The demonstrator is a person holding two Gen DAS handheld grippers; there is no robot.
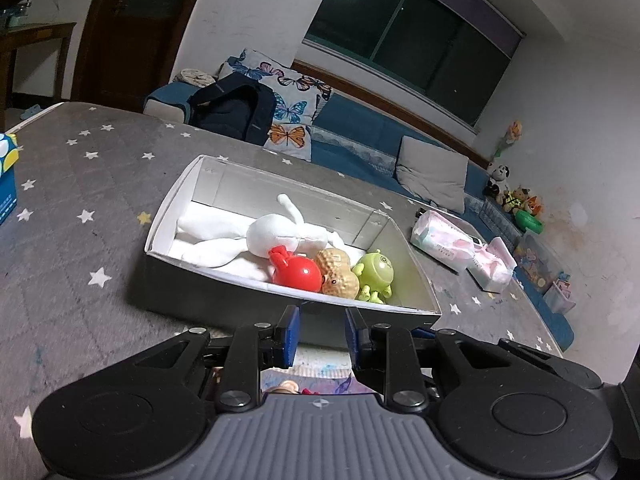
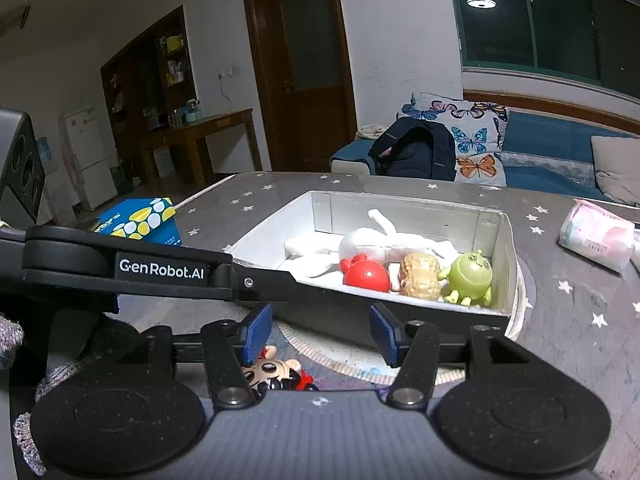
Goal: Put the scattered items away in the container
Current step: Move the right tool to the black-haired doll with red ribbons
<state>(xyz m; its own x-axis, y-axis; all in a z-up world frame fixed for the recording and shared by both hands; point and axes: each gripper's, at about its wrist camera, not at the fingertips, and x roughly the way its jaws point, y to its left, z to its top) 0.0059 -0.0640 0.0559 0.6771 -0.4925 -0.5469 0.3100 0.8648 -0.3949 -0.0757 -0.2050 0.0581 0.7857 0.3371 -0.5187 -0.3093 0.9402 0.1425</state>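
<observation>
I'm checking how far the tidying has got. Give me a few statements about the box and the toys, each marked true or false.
1. The red toy lies inside the box. True.
2. The green monster figure stands outside the box. False: it is inside, beside the peanut toy.
3. The right gripper holds the peanut toy. False: its jaws are open and empty.
4. A small doll lies outside the box, below the right gripper. True.

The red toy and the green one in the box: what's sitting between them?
A peanut-shaped toy sits between the red toy and the green toy, seen in both wrist views.
</observation>
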